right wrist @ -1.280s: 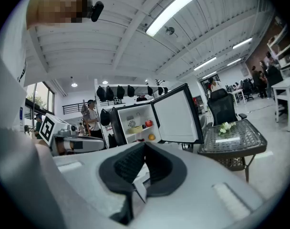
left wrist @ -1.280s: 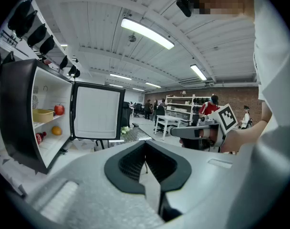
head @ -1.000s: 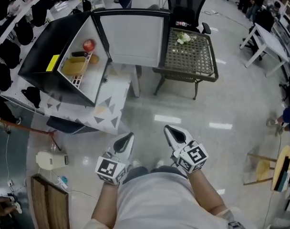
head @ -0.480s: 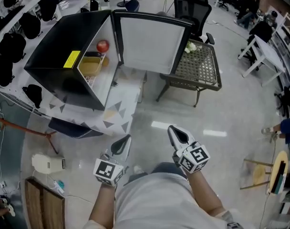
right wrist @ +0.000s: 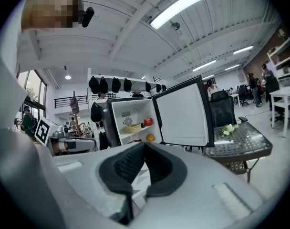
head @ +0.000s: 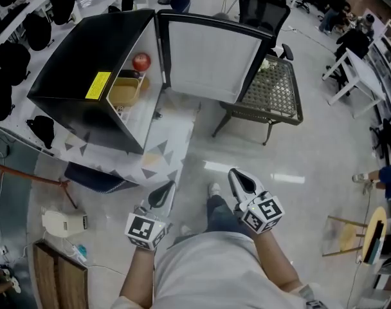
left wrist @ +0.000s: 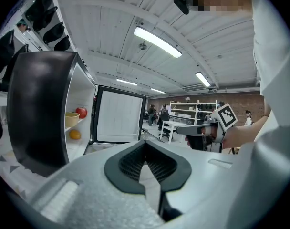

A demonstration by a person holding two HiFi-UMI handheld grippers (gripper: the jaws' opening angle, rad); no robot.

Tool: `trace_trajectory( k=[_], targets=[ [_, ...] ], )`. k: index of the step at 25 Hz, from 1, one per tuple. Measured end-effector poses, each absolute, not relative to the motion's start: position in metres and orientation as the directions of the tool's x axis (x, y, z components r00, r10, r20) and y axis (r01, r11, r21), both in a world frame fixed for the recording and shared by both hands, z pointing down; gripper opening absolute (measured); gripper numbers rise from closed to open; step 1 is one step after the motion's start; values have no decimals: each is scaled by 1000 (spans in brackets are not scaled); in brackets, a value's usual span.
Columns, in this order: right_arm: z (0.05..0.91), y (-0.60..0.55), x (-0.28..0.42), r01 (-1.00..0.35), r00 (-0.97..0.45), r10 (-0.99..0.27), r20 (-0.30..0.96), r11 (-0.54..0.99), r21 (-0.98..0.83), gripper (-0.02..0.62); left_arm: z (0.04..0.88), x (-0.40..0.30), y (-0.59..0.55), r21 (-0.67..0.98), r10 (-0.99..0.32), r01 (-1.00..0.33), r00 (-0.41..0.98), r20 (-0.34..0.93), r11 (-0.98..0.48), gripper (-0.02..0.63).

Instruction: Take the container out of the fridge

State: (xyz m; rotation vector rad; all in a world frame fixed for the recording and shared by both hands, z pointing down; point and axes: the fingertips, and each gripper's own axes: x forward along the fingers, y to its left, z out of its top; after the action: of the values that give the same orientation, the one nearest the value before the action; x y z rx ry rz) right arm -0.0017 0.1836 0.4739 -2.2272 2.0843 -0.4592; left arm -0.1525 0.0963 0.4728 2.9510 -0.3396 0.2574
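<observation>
1. Holding the left grey two-jaw gripper (head: 164, 192) low, jaws together on nothing;
2. Holding the right grey two-jaw gripper (head: 237, 177) alongside, jaws likewise together, empty;
3. Finding the shallow yellow plastic container (head: 123, 90) inside the open black fridge (head: 73, 56), on its upper shelf beside a red apple (head: 141, 61), well apart from both.

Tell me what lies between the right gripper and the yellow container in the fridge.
Head view: from the right gripper, bare floor, then the triangle-patterned tabletop, up to the container. The fridge door stands open; nothing blocks.
</observation>
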Motion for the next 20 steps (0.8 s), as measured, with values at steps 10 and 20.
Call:
trace_trajectory(
  k=[10, 20],
  targets=[
    [479, 106, 76, -964, -62, -983, 172, 15, -264, 3, 483, -75, 46, 134, -263, -299, 936, 236, -945, 8],
    [483, 43, 146, -947, -204, -964, 173, 149, -284, 3, 484, -6, 0, 120, -371, -415, 887, 275, -902, 8]
  ],
)
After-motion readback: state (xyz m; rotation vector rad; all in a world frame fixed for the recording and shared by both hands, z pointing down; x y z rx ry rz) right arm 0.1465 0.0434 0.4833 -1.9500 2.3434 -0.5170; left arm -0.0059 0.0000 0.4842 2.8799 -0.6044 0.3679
